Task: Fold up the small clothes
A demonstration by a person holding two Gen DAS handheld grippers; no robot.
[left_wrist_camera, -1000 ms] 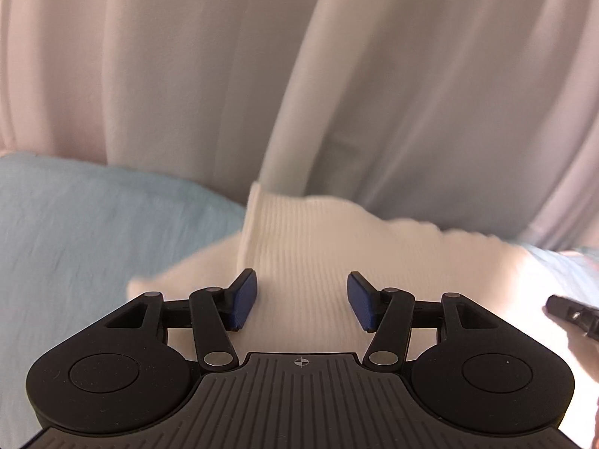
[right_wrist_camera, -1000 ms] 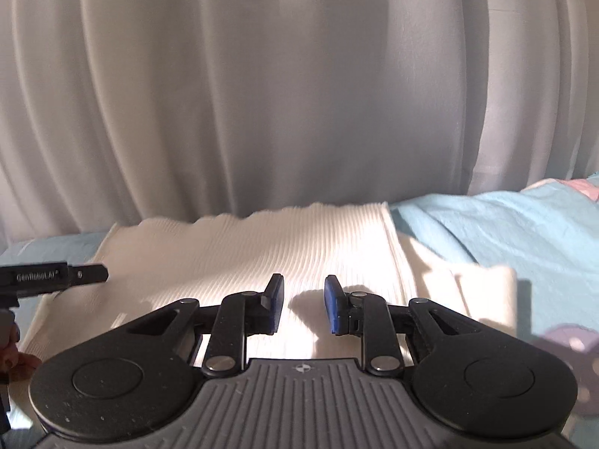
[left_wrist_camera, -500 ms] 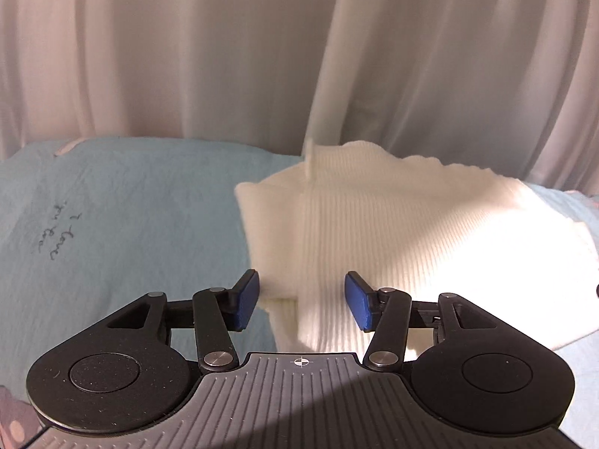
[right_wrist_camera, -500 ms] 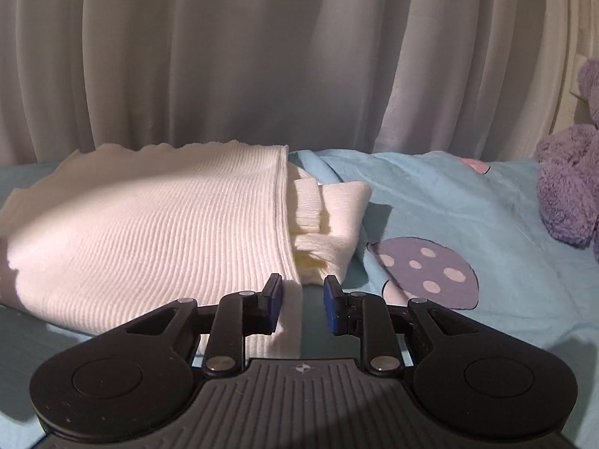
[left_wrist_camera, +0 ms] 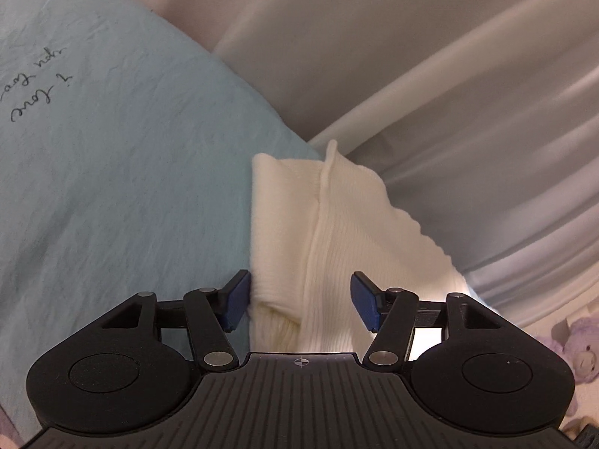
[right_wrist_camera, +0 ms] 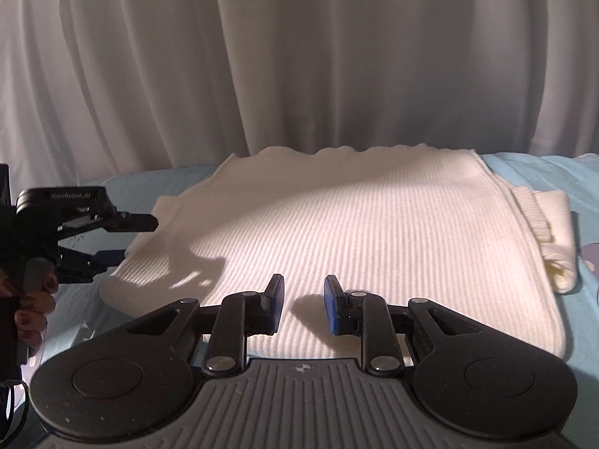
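A cream ribbed knit garment point(right_wrist_camera: 355, 232) lies flat on a light blue bed sheet point(right_wrist_camera: 543, 172), with a folded sleeve point(right_wrist_camera: 550, 232) sticking out at its right edge. My right gripper point(right_wrist_camera: 302, 305) is open and empty, just above the garment's near edge. My left gripper point(left_wrist_camera: 301, 305) is open, its jaws standing either side of the garment's left corner point(left_wrist_camera: 299, 247) without closing on it. It also shows in the right wrist view point(right_wrist_camera: 123, 239), at the garment's left edge.
White curtains point(right_wrist_camera: 299, 56) hang close behind the bed. The blue sheet point(left_wrist_camera: 112, 168) carries handwritten text point(left_wrist_camera: 35, 93) on the left. A purple plush toy point(left_wrist_camera: 576, 348) sits at the far right. A mushroom print point(right_wrist_camera: 589, 258) lies right of the sleeve.
The left gripper has tilted and come down to the garment's left corner, which now lies between its fingers. The right view has swung back left from the sleeve side to the garment's near edge.
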